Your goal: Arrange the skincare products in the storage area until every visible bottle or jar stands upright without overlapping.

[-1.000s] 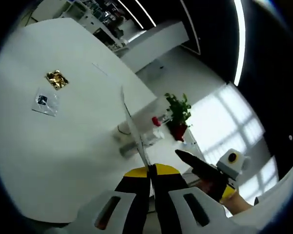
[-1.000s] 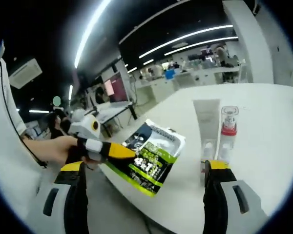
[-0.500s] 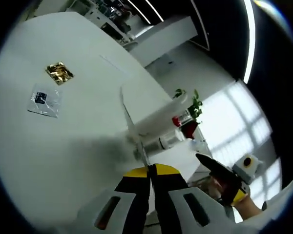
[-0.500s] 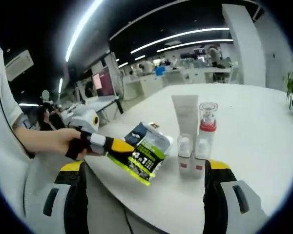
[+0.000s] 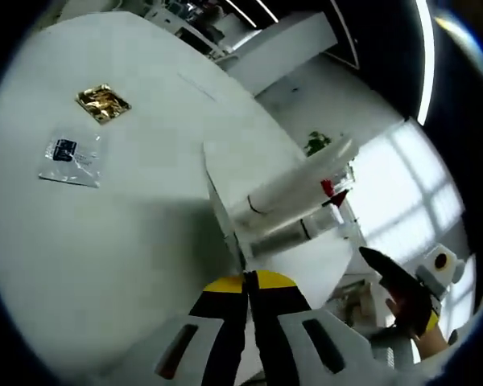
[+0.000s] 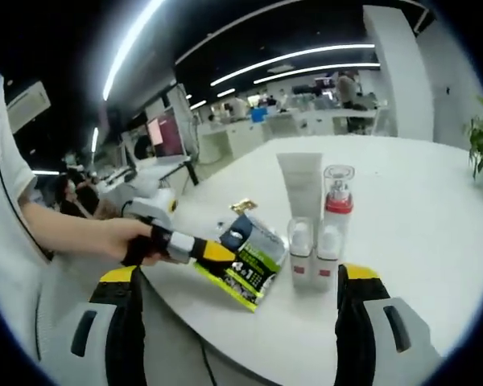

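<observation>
Lowered since half a second ago: green-and-black sachet point(image 6: 248, 259), now closer to the white table point(image 6: 435, 241) and nearer the bottle group, pinched edge-on between the pressed-together jaws of the left gripper point(image 6: 213, 252).

From the left gripper's own view, sachet point(image 5: 221, 211) seen as a thin pale edge rising straight from the closed fingertips point(image 5: 248, 281). Just beyond it, white tube point(image 5: 294, 186) and pump bottle with red collar point(image 5: 332, 190). Well off to the left, gold packet point(image 5: 102, 102) and clear packet point(image 5: 71, 156) flat on the table.

Right gripper point(image 6: 240, 281) spread wide, holding nothing. Between its fingers, ahead: upright white tube point(image 6: 301, 186), red-collared pump bottle point(image 6: 336, 197), two small white bottles point(image 6: 311, 253) with red bands, standing close together, none overlapping.
</observation>
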Demonstrator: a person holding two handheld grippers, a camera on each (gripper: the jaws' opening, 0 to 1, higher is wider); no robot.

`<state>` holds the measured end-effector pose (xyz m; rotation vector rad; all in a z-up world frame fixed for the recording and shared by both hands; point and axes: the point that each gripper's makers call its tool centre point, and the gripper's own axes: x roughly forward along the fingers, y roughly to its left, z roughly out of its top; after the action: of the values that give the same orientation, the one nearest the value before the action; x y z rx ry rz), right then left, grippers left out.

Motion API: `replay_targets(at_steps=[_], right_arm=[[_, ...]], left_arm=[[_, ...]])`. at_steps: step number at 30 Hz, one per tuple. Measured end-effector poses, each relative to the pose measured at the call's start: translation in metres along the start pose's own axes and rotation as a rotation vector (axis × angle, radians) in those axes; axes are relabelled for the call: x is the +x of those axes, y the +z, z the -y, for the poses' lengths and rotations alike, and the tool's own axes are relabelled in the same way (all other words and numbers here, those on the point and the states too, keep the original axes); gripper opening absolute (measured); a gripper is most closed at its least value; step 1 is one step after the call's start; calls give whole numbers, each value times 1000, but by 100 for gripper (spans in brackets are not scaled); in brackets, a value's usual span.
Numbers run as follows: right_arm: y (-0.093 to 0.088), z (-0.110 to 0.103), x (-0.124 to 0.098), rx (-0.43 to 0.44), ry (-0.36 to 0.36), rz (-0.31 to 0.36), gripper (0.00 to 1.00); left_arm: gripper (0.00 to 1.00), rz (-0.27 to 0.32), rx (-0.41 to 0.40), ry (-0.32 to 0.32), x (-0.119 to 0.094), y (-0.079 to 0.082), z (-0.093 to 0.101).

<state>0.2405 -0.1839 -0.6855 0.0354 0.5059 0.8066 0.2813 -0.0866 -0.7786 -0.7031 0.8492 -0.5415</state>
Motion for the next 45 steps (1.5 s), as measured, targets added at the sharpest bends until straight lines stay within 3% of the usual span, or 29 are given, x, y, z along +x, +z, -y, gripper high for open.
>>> replay_targets(at_steps=[10, 14, 18, 24, 33, 39, 45], right_arm=[[-2, 0, 1, 7, 1, -5, 100], [-4, -2, 1, 1, 7, -17, 100], [-5, -2, 1, 2, 6, -21, 100], [-5, -3, 1, 2, 10, -22, 100], [-6, -4, 1, -4, 10, -26, 100], [-8, -5, 3, -8, 17, -36, 100], [-9, -6, 3, -16, 21, -44, 100]], left_arm=[[0, -35, 65, 113, 4, -3, -14], [0, -52, 120, 152, 3, -4, -19], [2, -73, 234, 201, 5, -2, -29], [4, -70, 320, 264, 7, -1, -36], [8, -67, 380, 307, 6, 1, -38], [18, -77, 422, 341, 1, 1, -39], [29, -96, 523, 396, -6, 2, -40]])
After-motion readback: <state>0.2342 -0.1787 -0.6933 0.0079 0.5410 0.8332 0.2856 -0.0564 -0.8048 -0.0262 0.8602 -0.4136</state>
